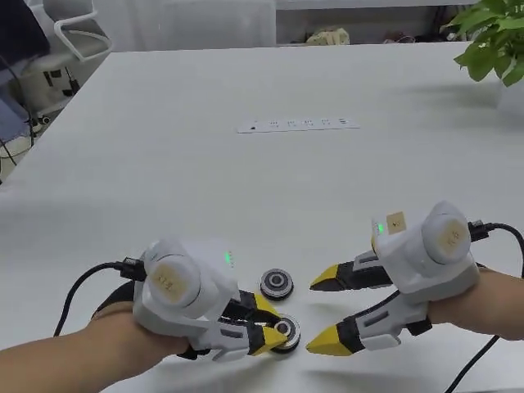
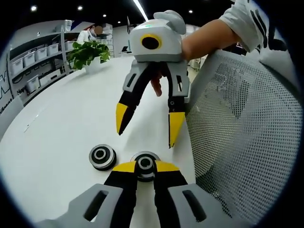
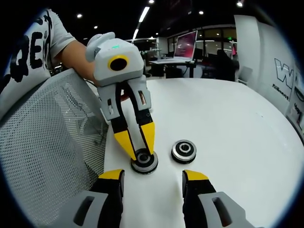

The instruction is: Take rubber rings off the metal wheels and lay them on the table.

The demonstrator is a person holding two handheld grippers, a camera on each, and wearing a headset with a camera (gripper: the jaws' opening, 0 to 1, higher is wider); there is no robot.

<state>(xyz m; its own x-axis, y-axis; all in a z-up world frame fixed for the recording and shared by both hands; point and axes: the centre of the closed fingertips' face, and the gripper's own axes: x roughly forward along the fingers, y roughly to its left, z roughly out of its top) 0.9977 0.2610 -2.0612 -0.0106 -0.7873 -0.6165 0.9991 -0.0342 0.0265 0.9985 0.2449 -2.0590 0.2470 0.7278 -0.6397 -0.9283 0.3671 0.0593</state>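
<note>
Left gripper seemingly clamps one wheel; right gripper gapes nearby

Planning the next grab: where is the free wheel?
Head view: the free wheel lies on the table just beyond the gripped wheel in the left claw.

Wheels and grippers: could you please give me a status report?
Left gripper shut on near wheel. Right gripper open, facing it. Second wheel loose beside it. Nothing in the way.
</note>
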